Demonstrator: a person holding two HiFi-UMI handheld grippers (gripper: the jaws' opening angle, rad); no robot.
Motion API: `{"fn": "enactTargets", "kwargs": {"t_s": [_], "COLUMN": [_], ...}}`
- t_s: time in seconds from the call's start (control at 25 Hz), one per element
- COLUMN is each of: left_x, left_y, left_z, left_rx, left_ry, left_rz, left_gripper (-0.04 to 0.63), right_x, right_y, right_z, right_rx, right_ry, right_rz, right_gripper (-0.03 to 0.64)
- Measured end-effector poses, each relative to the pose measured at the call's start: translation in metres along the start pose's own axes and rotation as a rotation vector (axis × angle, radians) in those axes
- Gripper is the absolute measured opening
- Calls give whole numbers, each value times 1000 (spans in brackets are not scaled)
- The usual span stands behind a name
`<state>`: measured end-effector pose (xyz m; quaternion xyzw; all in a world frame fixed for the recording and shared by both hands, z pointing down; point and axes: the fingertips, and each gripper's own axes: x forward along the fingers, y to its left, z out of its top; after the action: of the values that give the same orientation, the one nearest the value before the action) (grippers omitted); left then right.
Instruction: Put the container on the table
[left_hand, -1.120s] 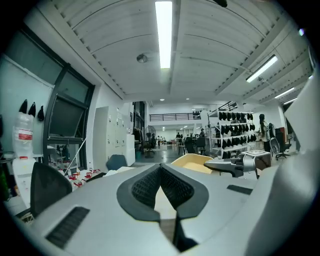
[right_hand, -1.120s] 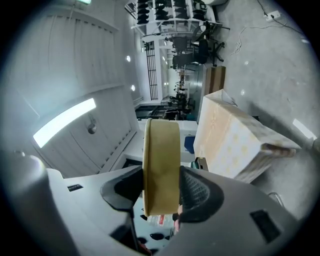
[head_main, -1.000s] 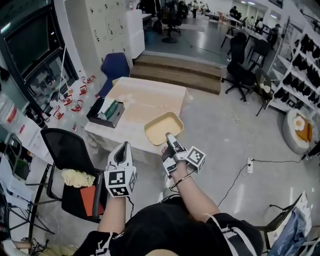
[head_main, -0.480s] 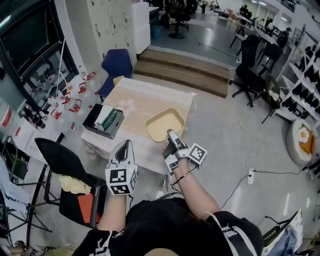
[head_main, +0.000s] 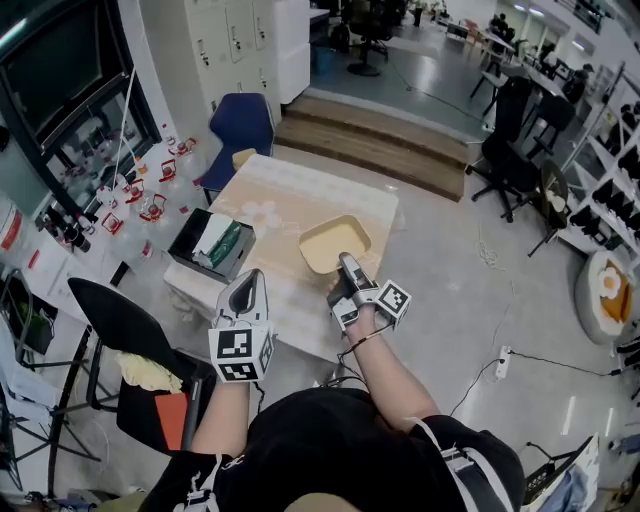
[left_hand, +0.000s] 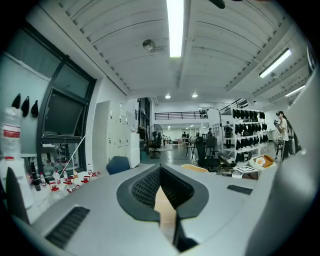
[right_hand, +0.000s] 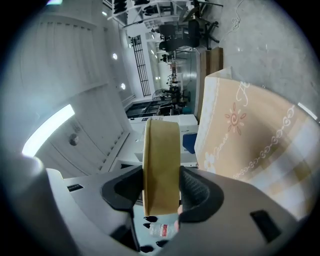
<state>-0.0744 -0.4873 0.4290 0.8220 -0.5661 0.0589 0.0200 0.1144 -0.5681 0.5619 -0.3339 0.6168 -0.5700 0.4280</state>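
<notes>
- Over the near edge of the table (head_main: 275, 205), the right gripper (head_main: 346, 263) clamps the container (head_main: 335, 243) by one wall, so it could tilt or slip.
- The left gripper (head_main: 250, 284), closed and empty, gives no support.

The left forearm (head_main: 222, 425) and right forearm (head_main: 388, 368), both bare, reached forward from the torso side by side, each ending in 1 pair of tongs. The left tongs (head_main: 251, 282) pointed ahead with their jaws drawn together and nothing between them. The right tongs (head_main: 347, 264), rolled onto their side, were clamped across the near wall of the container (head_main: 335, 243).
</notes>
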Motion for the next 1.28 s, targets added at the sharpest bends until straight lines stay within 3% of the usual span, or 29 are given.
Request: {"fn": "enactTargets", "kwargs": {"t_s": [0.52, 0.96, 1.12, 1.28], "left_x": [-4, -13, -12, -9], "left_y": [54, 90, 96, 99], "left_z": [-11, -31, -38, -36], "left_rx": [-22, -54, -112, -105], "left_ry": [30, 72, 78, 73], "left_rz": [84, 127, 124, 119], "left_gripper": [12, 12, 12, 12], "right_x": [74, 80, 75, 72], "right_y": [-116, -190, -209, -219], "right_z": [-38, -73, -75, -74], "right_rx": [90, 33, 30, 6], "right_ry": [112, 247, 261, 262], "right_rz": [-155, -360, -436, -504], "right_gripper": [230, 232, 232, 230]}}
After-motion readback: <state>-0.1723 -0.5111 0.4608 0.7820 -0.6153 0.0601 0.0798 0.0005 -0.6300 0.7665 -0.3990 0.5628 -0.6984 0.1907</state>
